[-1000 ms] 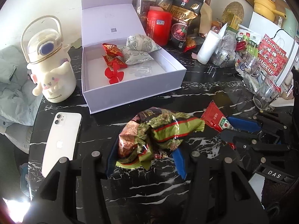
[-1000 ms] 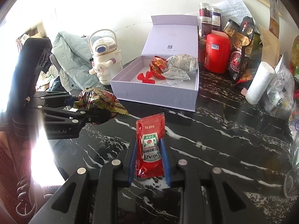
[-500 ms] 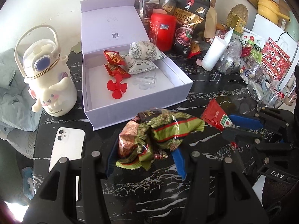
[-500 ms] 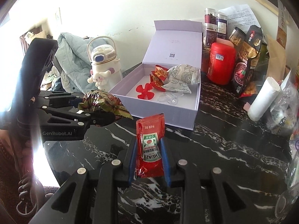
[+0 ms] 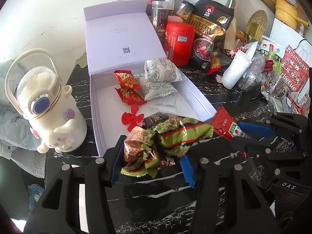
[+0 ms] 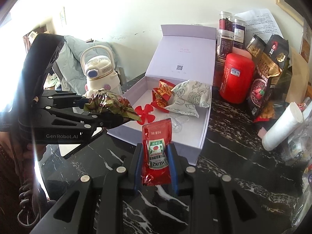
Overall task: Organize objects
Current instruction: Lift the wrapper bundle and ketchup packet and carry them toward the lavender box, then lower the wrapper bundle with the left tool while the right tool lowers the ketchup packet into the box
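My left gripper (image 5: pixel 150 156) is shut on a crumpled green and brown snack wrapper (image 5: pixel 165 134), held above the front edge of the open lilac box (image 5: pixel 97 117). My right gripper (image 6: pixel 156 156) is shut on a red Heinz ketchup sachet (image 6: pixel 157 152), held just before the box's (image 6: pixel 202 136) near wall. The box holds two red candy packets (image 5: pixel 127 87), two white printed pouches (image 5: pixel 161 78), a red propeller toy (image 5: pixel 132 117) and a clear plastic piece (image 5: pixel 165 105). The left gripper with the wrapper (image 6: pixel 109 105) shows in the right wrist view; the sachet (image 5: pixel 228 124) shows in the left wrist view.
A white cartoon water bottle (image 5: pixel 44 105) stands left of the box. A red canister (image 5: pixel 179 41), jars (image 5: pixel 159 15), a black snack bag (image 5: pixel 210 35) and a paper roll (image 5: pixel 236 68) crowd the back right. The table is black marble (image 6: pixel 234 175). A grey jacket (image 6: pixel 72 58) lies far left.
Both grippers have moved forward toward the box with their loads still held. The wrapper now hangs over the box's front edge, and the phone has dropped out of view.
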Motion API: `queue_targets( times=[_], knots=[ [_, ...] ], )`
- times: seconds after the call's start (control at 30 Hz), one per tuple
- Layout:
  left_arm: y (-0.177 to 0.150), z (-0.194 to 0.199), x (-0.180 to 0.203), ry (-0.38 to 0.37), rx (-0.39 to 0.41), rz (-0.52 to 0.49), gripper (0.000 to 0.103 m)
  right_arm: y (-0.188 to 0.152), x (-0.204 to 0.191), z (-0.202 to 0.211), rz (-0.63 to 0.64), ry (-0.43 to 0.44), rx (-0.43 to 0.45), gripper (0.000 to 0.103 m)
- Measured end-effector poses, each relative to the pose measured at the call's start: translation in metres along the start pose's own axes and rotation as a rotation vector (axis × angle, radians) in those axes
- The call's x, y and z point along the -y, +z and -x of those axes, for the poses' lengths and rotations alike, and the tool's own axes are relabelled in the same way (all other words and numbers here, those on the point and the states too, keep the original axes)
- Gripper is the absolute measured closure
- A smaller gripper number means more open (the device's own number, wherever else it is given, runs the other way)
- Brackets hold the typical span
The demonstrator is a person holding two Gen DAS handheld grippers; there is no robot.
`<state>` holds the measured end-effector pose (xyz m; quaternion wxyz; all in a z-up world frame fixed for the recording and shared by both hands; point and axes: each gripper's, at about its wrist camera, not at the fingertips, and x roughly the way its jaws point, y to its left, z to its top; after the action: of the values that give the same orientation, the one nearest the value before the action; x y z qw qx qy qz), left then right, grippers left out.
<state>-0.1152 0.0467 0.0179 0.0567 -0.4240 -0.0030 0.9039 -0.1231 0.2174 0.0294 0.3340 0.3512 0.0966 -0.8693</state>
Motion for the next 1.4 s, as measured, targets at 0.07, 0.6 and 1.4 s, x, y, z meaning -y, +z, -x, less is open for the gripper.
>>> queue_targets(
  times=[0.07, 0.6, 1.4],
  knots=[
    [0.008, -0.006, -0.003, -0.001, 0.001, -0.004, 0.054, 0.006, 0.002, -0.004, 0.009, -0.008, 0.002, 0.078],
    [0.043, -0.046, -0.029, 0.016, -0.027, -0.001, 0.054, 0.049, 0.023, -0.052, 0.018, 0.019, -0.003, 0.078],
    [0.055, -0.097, -0.041, 0.057, -0.089, -0.066, 0.054, 0.058, 0.045, -0.099, -0.003, 0.028, -0.082, 0.079]
  ],
)
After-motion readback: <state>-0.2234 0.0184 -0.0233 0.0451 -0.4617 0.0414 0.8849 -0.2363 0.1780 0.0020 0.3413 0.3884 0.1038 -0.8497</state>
